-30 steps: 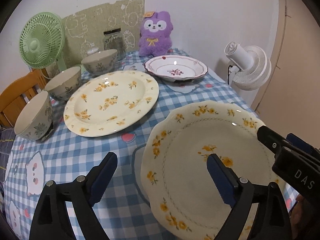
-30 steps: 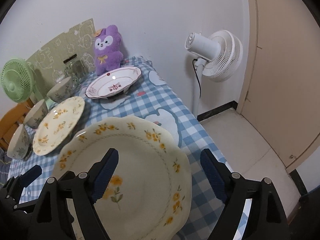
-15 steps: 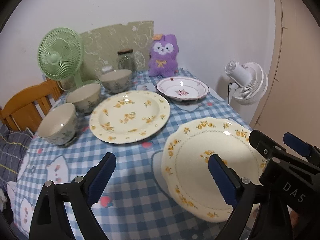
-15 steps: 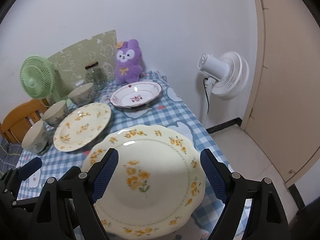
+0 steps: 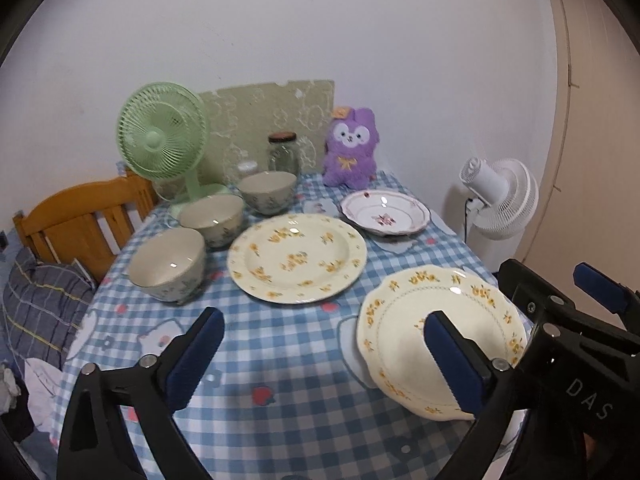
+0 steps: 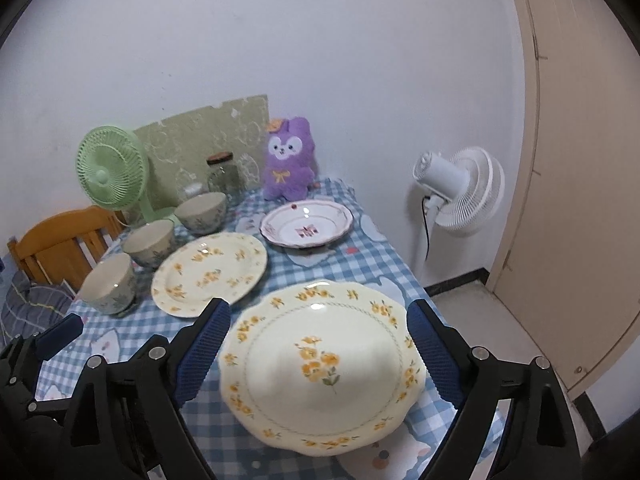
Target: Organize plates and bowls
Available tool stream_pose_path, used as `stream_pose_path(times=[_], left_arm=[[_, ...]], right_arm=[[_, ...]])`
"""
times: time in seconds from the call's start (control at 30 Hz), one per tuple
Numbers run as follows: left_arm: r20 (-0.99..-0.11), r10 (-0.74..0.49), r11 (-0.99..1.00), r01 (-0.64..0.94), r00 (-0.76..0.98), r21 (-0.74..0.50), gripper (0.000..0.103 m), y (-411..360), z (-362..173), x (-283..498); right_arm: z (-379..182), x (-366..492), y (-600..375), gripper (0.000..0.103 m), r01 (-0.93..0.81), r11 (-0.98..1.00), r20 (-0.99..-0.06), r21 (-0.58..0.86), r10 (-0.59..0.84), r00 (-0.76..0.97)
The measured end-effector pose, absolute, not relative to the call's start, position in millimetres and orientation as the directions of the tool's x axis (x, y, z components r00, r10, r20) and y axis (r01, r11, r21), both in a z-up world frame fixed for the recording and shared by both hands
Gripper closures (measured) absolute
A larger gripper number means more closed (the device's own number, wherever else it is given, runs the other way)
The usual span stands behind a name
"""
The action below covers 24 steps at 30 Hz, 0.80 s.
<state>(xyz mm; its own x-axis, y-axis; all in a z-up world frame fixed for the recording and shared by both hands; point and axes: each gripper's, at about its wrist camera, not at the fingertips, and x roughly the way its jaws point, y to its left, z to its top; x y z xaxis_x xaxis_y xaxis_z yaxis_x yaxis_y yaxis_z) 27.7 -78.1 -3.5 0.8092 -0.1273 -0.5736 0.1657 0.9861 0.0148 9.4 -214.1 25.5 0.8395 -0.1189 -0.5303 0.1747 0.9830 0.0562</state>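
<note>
A scalloped cream plate (image 5: 400, 340) with yellow flowers lies at the near right of the checked table (image 5: 280, 360). My right gripper (image 6: 318, 348) hovers above this plate (image 6: 320, 400), its jaws opening and not touching it. To its left my left gripper (image 5: 324, 360) hangs over bare cloth, jaws opening with nothing between them. Further back lie a round yellow-flowered plate (image 5: 297, 263) and a pink-rimmed plate (image 5: 384, 213). Three bowls stand in a row on the left: near (image 5: 166, 264), middle (image 5: 211, 216), far (image 5: 268, 192).
A green fan (image 5: 162, 138), a glass jar (image 5: 282, 154) and a purple plush toy (image 5: 351, 148) line the table's back edge. On the floor to the right stands a white fan (image 5: 496, 200), with a door (image 6: 580, 160) beyond. A wooden chair (image 5: 76, 220) sits at the left.
Both grippers have risen and drawn back from the table, so more of it shows. Their jaws stand a little wider. The scalloped plate has stayed on the cloth.
</note>
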Motion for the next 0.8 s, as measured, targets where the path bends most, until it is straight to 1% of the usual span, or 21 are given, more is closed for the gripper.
stream_pose_path(times=[0.13, 0.4, 0.8], left_arm=[[-0.545, -0.114, 0.988, 0.152, 0.83, 0.025, 0.0, -70, 9, 21], [-0.523, -0.115, 0.989, 0.149, 0.845, 0.023, 0.0, -57, 25, 23], [-0.513, -0.084, 0.992, 0.119, 0.854, 0.036, 0.0, -45, 34, 57]], right_arm=[[39, 4, -203, 0.007, 0.162, 0.986, -0.507, 0.041, -0.119, 0.854], [60, 4, -185, 0.006, 0.127, 0.992, -0.471, 0.019, -0.103, 0.876], [71, 41, -172, 0.005, 0.096, 0.995, -0.459, 0.008, -0.082, 0.885]])
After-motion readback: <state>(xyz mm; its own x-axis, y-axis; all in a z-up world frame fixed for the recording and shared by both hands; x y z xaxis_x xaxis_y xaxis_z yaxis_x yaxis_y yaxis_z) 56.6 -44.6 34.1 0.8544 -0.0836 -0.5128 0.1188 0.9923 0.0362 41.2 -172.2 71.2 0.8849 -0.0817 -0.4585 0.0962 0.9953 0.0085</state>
